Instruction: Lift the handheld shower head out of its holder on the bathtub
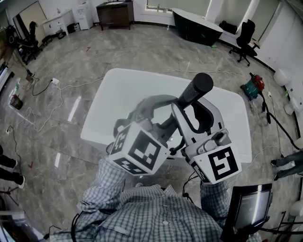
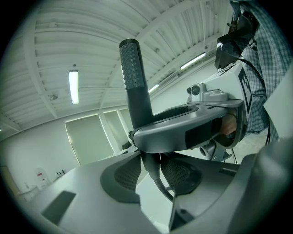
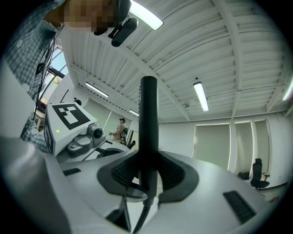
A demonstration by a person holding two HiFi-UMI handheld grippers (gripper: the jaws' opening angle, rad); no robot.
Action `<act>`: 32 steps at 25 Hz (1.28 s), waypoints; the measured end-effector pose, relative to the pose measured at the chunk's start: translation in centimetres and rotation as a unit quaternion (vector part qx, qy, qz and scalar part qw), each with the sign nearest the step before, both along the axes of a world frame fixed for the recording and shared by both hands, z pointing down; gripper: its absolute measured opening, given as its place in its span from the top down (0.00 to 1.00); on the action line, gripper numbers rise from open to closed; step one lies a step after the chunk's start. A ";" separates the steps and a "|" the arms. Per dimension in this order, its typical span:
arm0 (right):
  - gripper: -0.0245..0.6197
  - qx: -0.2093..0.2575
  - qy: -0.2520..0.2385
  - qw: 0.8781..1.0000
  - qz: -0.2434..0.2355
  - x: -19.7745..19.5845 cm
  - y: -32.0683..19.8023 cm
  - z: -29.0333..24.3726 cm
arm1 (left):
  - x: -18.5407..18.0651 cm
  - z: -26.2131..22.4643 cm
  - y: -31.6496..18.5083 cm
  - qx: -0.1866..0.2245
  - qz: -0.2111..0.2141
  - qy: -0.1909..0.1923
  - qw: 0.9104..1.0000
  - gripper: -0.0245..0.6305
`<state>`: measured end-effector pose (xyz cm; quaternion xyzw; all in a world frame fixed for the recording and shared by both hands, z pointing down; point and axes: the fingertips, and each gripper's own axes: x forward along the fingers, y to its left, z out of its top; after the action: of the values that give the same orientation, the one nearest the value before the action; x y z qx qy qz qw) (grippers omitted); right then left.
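The black handheld shower head [image 1: 196, 87] is up in the air over the white bathtub [image 1: 118, 94], tilted, with both grippers on its handle. My left gripper [image 1: 158, 101] reaches in from the left, and in the left gripper view its pads [image 2: 126, 176] press on the lower neck of the shower head [image 2: 135, 77], where the hose [image 2: 162, 187] hangs out. My right gripper [image 1: 196, 116] clamps the handle from the right. The right gripper view has the shower head [image 3: 149, 119] standing upright between the textured pads [image 3: 121, 172]. No holder is in view.
A dark tub [image 1: 194, 26], an office chair [image 1: 244, 38] and a wooden desk [image 1: 113, 14] stand at the back. Cables [image 1: 52, 90] trail over the floor on the left. A red tool [image 1: 253, 85] lies right of the bathtub, and a screen [image 1: 248, 208] stands at the lower right.
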<state>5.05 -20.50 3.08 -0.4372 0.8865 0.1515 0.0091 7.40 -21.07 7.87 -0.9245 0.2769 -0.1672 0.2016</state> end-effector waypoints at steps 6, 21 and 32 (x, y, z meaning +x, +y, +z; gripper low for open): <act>0.76 -0.001 -0.001 1.000 -0.002 0.3 -0.1 0.2 | 0.3 0.2 -0.1 -0.002 -0.001 -0.001 1.000 0.75; 0.76 -0.007 -0.002 1.000 -0.004 0.0 0.0 0.4 | 0.0 0.3 0.1 -0.005 -0.004 -0.004 1.000 0.75; 0.76 -0.008 0.002 1.000 -0.006 -0.3 0.3 0.7 | -0.3 0.6 0.4 -0.003 -0.003 -0.007 1.000 0.75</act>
<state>4.73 -20.21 3.78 -0.4315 0.8904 0.1448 0.0046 7.09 -20.71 8.51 -0.9231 0.2777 -0.1748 0.2004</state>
